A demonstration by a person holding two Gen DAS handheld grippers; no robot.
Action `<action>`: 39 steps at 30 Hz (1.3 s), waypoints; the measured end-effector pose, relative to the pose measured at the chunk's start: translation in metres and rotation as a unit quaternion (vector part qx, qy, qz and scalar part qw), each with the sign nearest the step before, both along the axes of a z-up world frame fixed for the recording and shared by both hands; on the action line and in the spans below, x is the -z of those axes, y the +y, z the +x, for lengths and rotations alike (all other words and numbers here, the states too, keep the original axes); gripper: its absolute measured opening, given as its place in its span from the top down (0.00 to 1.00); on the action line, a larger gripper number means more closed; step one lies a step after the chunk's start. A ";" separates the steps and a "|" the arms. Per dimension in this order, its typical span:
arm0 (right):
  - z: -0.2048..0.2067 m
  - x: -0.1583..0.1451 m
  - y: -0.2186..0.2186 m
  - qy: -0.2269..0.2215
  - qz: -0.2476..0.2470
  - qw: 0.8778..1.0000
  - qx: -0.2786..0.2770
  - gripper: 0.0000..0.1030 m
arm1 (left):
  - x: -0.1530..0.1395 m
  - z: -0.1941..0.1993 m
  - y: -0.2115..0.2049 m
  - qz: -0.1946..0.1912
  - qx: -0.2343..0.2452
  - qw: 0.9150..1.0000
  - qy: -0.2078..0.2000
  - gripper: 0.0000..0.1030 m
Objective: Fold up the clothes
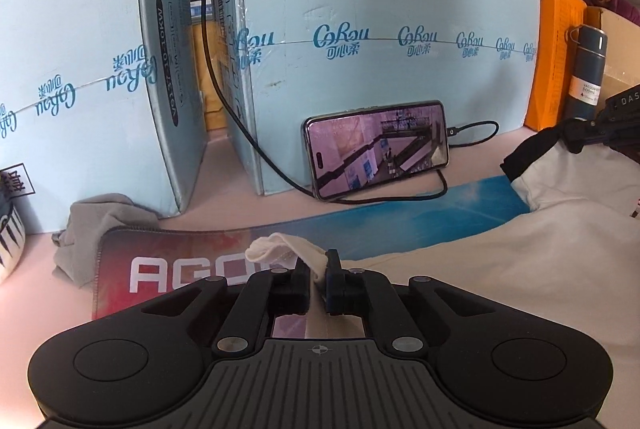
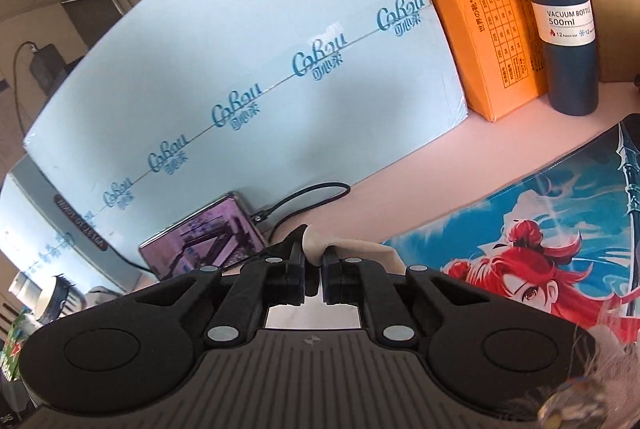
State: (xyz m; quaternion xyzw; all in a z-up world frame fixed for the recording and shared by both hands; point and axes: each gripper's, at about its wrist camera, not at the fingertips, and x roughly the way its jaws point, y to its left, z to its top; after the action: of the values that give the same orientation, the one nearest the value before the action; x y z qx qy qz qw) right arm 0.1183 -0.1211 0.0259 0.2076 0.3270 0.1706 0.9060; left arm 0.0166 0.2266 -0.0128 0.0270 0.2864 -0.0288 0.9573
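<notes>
A white garment (image 1: 520,257) with black trim lies on the printed desk mat (image 1: 440,205) at the right of the left wrist view. My left gripper (image 1: 317,275) is shut on a bunched white edge of it (image 1: 276,249), held above the mat. My right gripper (image 2: 314,269) is shut on another white fold of the garment (image 2: 352,249), with black trim beside its left finger. The right gripper also shows at the far right of the left wrist view (image 1: 600,133), holding the garment's black-edged corner up.
Light blue cartons (image 1: 380,41) stand along the back. A phone (image 1: 376,153) with a cable leans on one. An orange box (image 2: 492,17) and a dark vacuum bottle (image 2: 560,13) stand at the right. A grey cloth (image 1: 92,229) lies at the mat's left corner.
</notes>
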 end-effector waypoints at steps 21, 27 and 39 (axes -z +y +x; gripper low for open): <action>0.018 -0.005 -0.031 -0.015 -0.019 0.999 0.048 0.32 | -0.014 -0.011 0.056 0.064 -0.113 0.991 -0.046 0.33; -0.056 -0.032 -0.068 -0.027 0.014 1.000 -0.004 0.27 | -0.034 -0.044 -0.023 -0.062 0.095 0.992 -0.064 0.27; -0.100 0.037 -0.125 0.035 -0.094 0.993 0.066 0.23 | 0.004 -0.038 -0.153 -0.077 0.307 0.946 0.066 0.27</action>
State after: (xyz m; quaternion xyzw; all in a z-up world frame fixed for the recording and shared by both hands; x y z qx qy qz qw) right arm 0.0181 -0.2465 -0.0109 0.1490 0.3588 0.0715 0.9187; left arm -0.0215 0.0738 -0.0164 0.0381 0.3236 -0.3444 0.8805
